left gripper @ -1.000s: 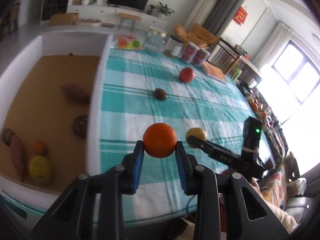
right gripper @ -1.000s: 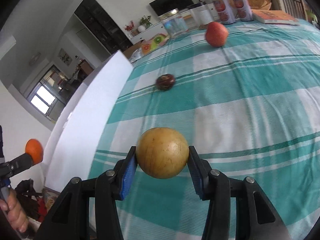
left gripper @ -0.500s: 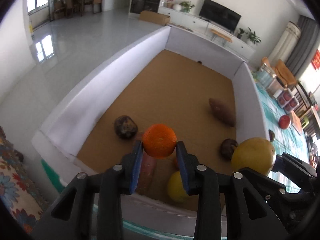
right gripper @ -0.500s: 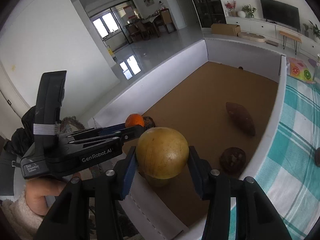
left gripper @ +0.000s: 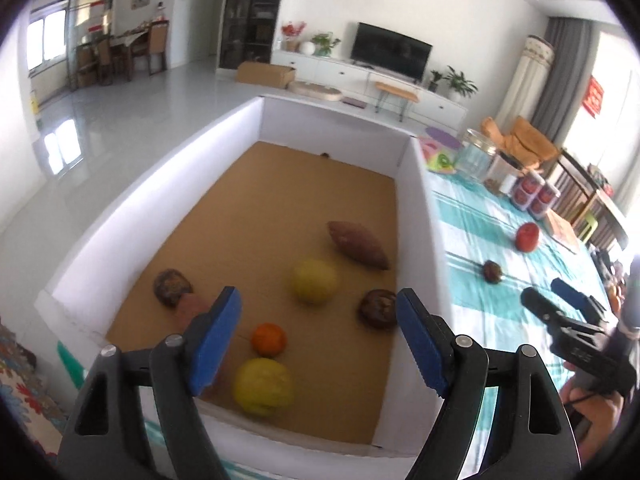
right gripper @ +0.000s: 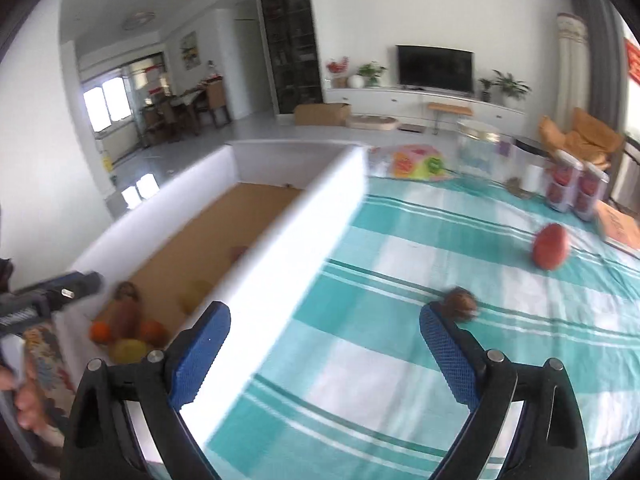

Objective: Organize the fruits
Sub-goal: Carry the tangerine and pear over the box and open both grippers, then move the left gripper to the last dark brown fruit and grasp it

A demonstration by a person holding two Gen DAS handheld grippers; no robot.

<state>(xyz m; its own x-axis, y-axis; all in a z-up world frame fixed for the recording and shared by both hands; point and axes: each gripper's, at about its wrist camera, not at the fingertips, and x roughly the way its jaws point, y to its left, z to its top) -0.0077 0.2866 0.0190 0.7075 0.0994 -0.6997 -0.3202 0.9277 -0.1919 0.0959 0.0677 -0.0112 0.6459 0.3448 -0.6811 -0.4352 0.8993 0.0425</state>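
The white-walled box (left gripper: 416,216) with a brown floor holds the orange (left gripper: 269,339), a round yellow fruit (left gripper: 314,287), a second yellow fruit (left gripper: 263,386), a sweet potato (left gripper: 357,244) and two dark fruits. My left gripper (left gripper: 318,332) hangs above the box's near end; its jaws are opening with nothing between them. My right gripper (right gripper: 326,352) is over the box's wall (right gripper: 300,260) and the checked tablecloth (right gripper: 400,360), its jaws also opening and empty. A red apple (right gripper: 551,246) and a small dark fruit (right gripper: 460,304) lie on the cloth.
Red-lidded jars (right gripper: 576,192), a clear glass jar (right gripper: 478,152), a colourful bag (right gripper: 416,162) and a book (right gripper: 620,228) stand at the table's far end. A hand (left gripper: 596,412) holds the right gripper at the table's near edge.
Both grippers have opened. The orange and the round yellow fruit have left their jaws and now lie in the box. My right gripper has swung right, toward the tablecloth.
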